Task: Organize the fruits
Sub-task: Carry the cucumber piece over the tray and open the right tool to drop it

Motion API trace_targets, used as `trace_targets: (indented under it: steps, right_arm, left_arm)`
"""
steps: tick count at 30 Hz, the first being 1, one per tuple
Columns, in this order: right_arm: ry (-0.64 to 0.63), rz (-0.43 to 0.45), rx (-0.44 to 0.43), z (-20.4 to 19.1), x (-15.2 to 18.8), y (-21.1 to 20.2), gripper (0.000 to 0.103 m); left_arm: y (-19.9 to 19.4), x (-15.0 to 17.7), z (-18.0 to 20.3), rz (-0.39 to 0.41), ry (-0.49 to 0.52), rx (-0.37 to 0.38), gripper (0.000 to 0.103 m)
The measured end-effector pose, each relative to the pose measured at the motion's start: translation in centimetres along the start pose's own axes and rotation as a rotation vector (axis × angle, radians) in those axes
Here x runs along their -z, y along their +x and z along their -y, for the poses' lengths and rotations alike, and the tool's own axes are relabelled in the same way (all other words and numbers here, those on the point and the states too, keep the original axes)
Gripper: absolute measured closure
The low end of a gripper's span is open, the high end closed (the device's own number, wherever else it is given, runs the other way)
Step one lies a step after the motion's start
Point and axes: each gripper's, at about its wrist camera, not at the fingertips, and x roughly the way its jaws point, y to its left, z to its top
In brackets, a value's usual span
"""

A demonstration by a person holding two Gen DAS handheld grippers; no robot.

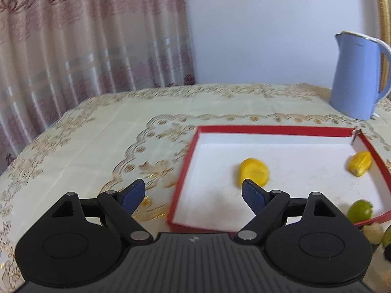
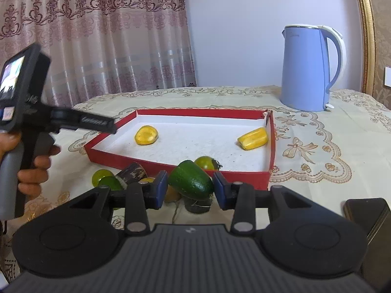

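Note:
A red tray (image 2: pixel 244 176) with a white floor holds two yellow fruits (image 2: pixel 146 135) (image 2: pixel 253 138) and a green round fruit (image 2: pixel 206 163) at its near wall. The tray (image 1: pixel 183 178), the yellow fruits (image 1: pixel 255 171) (image 1: pixel 359 163) and the green fruit (image 1: pixel 359 210) also show in the left wrist view. My right gripper (image 2: pixel 190 188) has its fingers around a dark green avocado (image 2: pixel 191 180) in front of the tray; the pads stand just off its sides. My left gripper (image 1: pixel 193 195) is open and empty above the tray's near left corner.
A blue kettle (image 2: pixel 305 68) stands behind the tray on the patterned tablecloth. In front of the tray lie small green fruits (image 2: pixel 101 175), a dark cut piece (image 2: pixel 133 171) and other fruits under the avocado. A dark phone-like slab (image 2: pixel 366 213) lies at the right. Curtains hang behind.

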Motion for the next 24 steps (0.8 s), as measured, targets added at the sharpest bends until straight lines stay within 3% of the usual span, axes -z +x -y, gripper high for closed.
trace_targets:
  steps: [12,24]
  right_arm:
    - [-0.001,0.003,-0.004,-0.3,0.0,0.0,0.065]
    - [0.0,0.008,-0.003,-0.1,-0.1,0.0,0.065]
  left_arm:
    - [0.4,2.5,-3.3,-0.042,-0.1,-0.017,0.015]
    - [0.0,2.6,-3.4,-0.029,-0.09,-0.04,0.015]
